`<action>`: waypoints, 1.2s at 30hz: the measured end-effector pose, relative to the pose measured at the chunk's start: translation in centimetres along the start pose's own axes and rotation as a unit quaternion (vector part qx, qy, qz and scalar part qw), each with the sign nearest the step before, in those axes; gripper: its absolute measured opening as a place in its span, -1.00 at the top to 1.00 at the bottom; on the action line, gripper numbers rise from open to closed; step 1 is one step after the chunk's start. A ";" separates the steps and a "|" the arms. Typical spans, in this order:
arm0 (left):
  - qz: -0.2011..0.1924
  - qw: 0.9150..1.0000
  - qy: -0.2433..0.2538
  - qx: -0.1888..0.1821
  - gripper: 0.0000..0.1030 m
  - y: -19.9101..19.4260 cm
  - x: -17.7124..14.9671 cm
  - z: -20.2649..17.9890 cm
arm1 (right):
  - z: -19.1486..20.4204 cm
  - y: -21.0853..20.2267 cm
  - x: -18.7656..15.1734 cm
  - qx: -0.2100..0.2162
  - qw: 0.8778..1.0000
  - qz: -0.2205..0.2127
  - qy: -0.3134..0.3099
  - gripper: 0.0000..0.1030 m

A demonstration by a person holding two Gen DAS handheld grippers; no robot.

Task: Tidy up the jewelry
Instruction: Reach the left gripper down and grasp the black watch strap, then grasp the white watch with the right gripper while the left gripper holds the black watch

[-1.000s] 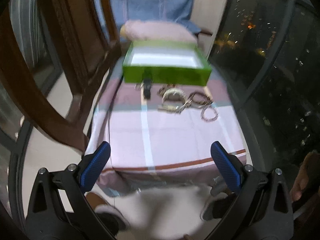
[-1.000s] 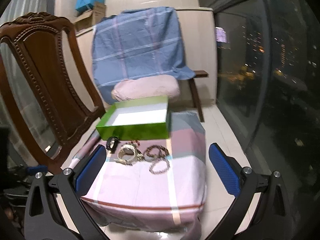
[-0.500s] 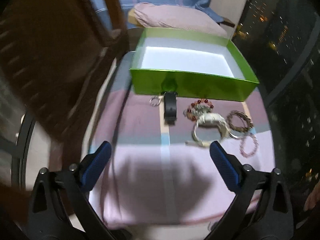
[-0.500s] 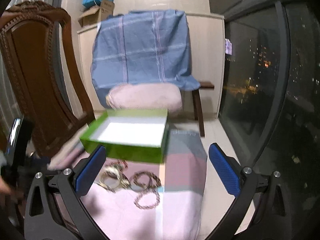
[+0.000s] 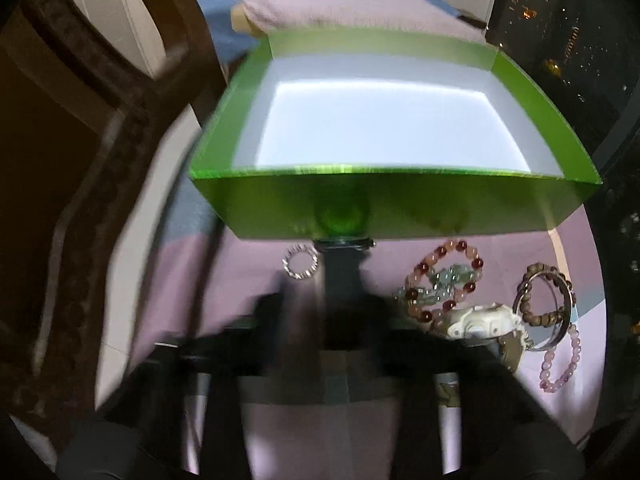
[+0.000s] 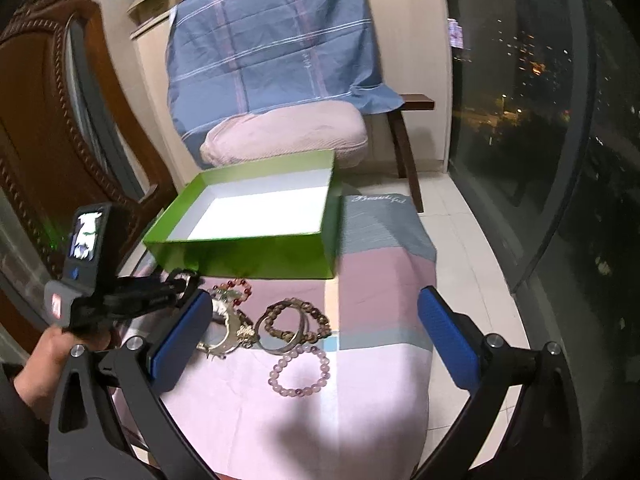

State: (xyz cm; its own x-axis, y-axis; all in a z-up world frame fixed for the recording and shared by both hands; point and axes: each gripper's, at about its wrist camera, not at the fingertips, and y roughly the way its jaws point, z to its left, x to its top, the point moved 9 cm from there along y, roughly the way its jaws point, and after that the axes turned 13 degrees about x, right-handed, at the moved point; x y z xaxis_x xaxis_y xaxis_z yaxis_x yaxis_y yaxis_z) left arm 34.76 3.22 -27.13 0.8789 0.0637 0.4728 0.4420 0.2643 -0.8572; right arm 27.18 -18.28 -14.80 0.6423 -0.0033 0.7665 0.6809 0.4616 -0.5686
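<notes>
**A:** On a pink-and-grey cloth-covered table (image 6: pixel 380 280), a person's left gripper (image 5: pixel 344 312) dips toward a dark watch-like band (image 5: pixel 342 268) lying just in front of the empty green box (image 6: pixel 256 256). Its jaws are closing around the band; blur hides whether the pads are pressing on it.

**B:** And the right gripper (image 6: pixel 316 332)?

**A:** Hanging wide apart over the cloth, nothing between its blue pads (image 6: pixel 444 328). The jewelry sits in a loose heap near the box: a small silver ring (image 5: pixel 300 262), a red-and-orange bead bracelet (image 5: pixel 444 276), a brown bead bracelet (image 6: pixel 296 320) and a pale purple one (image 6: pixel 300 372).

**B:** What might spoil it?

**A:** The band lies touching the box's front wall, so closing fingers could catch only its end and let it slip, or nudge the light box backward. The silver ring, just beside the band, could be swept along.
</notes>
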 end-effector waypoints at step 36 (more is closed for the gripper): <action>-0.192 0.980 -0.037 -0.038 0.68 -17.2 -2.6 7.0 | 6.8 14.5 -5.9 0.009 0.983 0.166 -0.082 0.71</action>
State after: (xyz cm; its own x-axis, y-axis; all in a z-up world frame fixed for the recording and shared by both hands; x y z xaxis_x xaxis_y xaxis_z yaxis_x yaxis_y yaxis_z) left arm 23.63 5.22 -12.16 0.6306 0.0438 0.7748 0.7523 0.2107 -0.6242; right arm 30.92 -5.54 -25.54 0.7619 0.2928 0.5777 0.4355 0.4286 -0.7916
